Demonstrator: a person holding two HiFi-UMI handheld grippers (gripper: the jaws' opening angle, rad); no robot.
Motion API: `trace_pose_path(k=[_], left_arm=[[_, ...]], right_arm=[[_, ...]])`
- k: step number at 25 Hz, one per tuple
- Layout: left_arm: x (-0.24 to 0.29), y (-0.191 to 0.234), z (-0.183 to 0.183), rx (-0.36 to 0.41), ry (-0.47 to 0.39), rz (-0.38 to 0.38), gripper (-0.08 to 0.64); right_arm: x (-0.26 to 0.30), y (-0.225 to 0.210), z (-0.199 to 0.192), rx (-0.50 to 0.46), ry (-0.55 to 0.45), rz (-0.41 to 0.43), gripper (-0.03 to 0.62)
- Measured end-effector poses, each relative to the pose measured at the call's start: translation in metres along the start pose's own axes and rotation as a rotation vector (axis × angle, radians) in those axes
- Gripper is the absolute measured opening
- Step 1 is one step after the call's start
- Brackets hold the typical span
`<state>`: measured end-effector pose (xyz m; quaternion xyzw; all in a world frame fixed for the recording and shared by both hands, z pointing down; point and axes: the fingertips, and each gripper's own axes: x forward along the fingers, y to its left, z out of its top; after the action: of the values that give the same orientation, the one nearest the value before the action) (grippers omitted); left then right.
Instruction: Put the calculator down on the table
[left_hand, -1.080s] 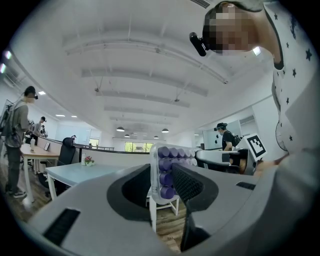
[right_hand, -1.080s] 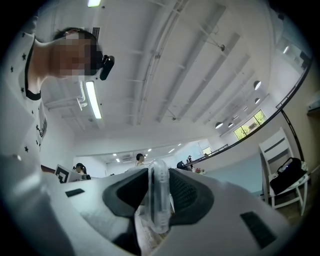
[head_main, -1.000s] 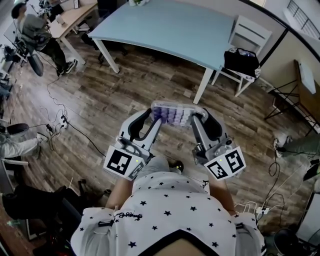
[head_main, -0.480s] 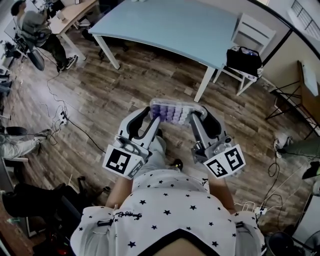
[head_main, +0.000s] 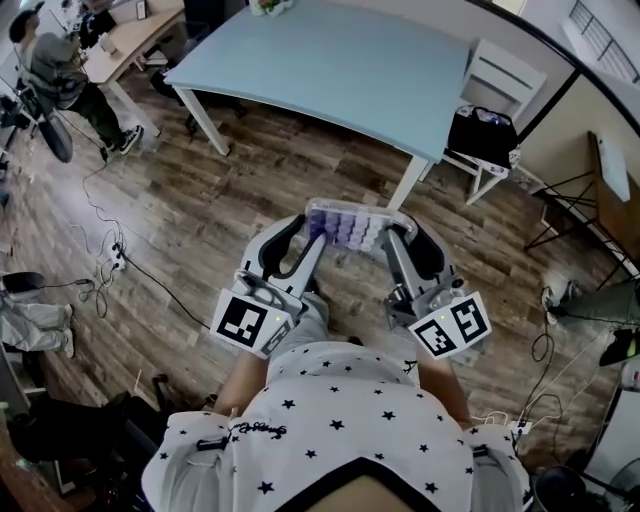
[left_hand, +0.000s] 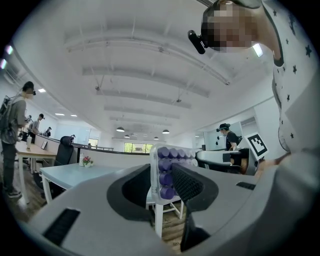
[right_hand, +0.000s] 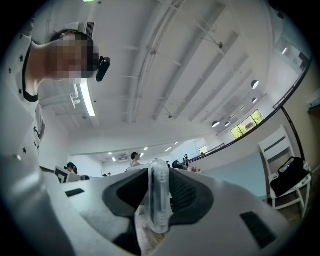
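Note:
A clear calculator with purple keys hangs level above the wooden floor, held at both ends. My left gripper is shut on its left end and my right gripper on its right end. In the left gripper view the key rows of the calculator stand between the dark pads of the left gripper. The right gripper view shows the calculator edge-on, clamped in the right gripper. The light-blue table lies ahead, beyond the calculator.
A white chair with a black bag stands right of the table. A person sits at a wooden desk at the far left. Cables trail over the floor on the left.
Both grippers have carried the calculator forward towards the table, with the floor sliding back beneath them. The grip on both ends is unchanged.

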<state>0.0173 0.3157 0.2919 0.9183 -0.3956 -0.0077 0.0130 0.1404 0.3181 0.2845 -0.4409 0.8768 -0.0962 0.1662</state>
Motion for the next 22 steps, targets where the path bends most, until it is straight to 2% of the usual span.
trace_pose_path(k=[6, 22], left_arm=[[0.02, 0.038, 0.005, 0.0, -0.003, 0.001, 0.146], [0.042, 0.145, 0.012, -0.018, -0.027, 0.0, 0.146]], right_arm=[[0.042, -0.014, 0.0, -0.008, 0.0, 0.005, 0.124], [0.151, -0.017, -0.014, -0.034, 0.013, 0.003, 0.124]])
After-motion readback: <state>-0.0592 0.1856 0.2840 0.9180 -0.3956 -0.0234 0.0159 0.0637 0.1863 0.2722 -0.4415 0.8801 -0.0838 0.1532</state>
